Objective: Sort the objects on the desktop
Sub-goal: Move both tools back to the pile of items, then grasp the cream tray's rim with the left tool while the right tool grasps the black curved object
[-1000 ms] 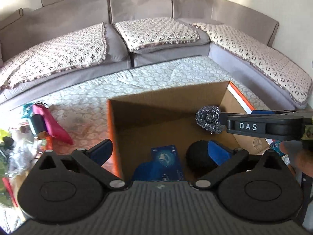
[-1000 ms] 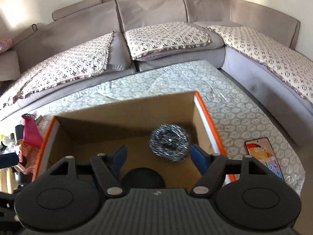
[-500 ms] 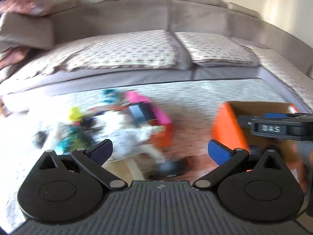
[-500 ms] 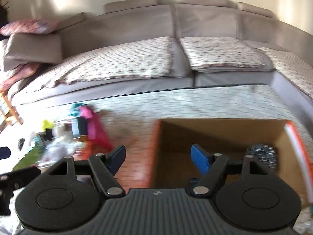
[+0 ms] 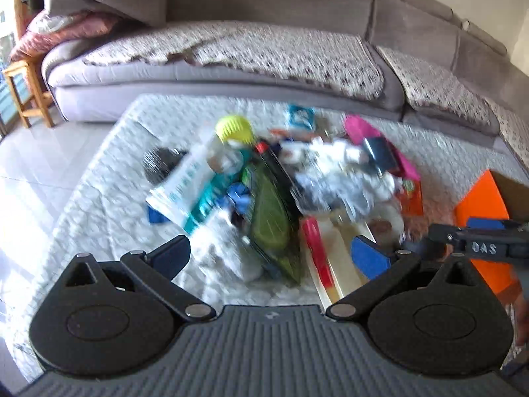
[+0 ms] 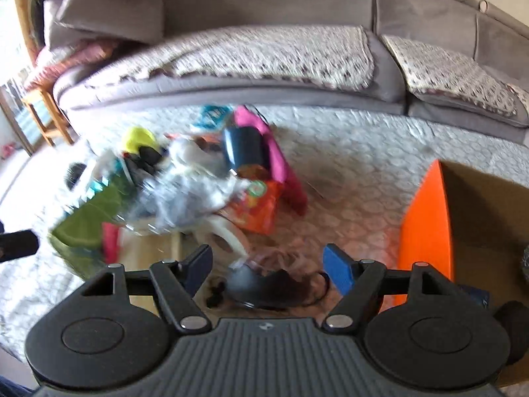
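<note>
1. The left gripper hangs with its blue-padded fingers spread wide and nothing between them.
2. The right gripper is likewise released and empty; a dark rounded object, too blurred to identify, lies on the table below the gap.
3. At twelve o'clock from the left gripper sits the jumbled pile of desktop objects: a green pouch, a red tube, a pink flat case.
4. At three o'clock stands the orange-sided cardboard box.
5. Farthest, the grey sofa.
</note>
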### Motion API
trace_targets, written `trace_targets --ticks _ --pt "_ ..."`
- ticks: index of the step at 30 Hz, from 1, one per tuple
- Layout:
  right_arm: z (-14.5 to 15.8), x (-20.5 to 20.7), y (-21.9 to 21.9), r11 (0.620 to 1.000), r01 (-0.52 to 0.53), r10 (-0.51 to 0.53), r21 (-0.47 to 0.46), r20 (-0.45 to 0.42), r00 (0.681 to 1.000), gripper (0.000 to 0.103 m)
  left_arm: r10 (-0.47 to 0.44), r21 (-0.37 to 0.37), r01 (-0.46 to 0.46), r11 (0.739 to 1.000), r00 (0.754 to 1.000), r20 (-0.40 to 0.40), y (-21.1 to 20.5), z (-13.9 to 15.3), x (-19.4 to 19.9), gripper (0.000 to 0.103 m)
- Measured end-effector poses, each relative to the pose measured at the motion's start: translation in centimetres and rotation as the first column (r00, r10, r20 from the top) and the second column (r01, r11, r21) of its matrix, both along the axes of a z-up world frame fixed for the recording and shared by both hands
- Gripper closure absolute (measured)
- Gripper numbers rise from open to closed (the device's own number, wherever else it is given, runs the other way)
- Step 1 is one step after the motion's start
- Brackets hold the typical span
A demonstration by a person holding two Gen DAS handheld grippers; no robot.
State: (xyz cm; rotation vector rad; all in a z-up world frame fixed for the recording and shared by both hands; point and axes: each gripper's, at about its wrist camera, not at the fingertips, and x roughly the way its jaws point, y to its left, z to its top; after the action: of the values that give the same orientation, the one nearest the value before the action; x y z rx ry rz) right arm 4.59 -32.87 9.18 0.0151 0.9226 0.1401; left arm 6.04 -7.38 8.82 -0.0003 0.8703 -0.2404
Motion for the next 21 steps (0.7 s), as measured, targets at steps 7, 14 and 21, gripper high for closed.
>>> trace_targets --ticks 7,14,21 --pt "-1.6 -0.2 -0.4 1.0 -0.018 0.018 -0.013 -0.019 1.0 0.028 -0.055 -0.017 0.054 0.998 0.997 -0.057 -2.7 -2.1 0.1 0.0" --pt "-2.4 0.1 -0.5 0.999 -0.035 0.036 0.019 -0.028 0.999 0.028 -0.076 -0.032 0.073 0.997 0.993 -0.088 -2.2 -3.2 -0.1 0.003" --pt "-2.3 0.8 0.5 0.995 -0.099 0.099 -0.003 -0.046 0.994 0.028 -0.061 -0.04 0.055 0.998 0.985 -0.159 -3.2 -5.0 -0.2 0.009"
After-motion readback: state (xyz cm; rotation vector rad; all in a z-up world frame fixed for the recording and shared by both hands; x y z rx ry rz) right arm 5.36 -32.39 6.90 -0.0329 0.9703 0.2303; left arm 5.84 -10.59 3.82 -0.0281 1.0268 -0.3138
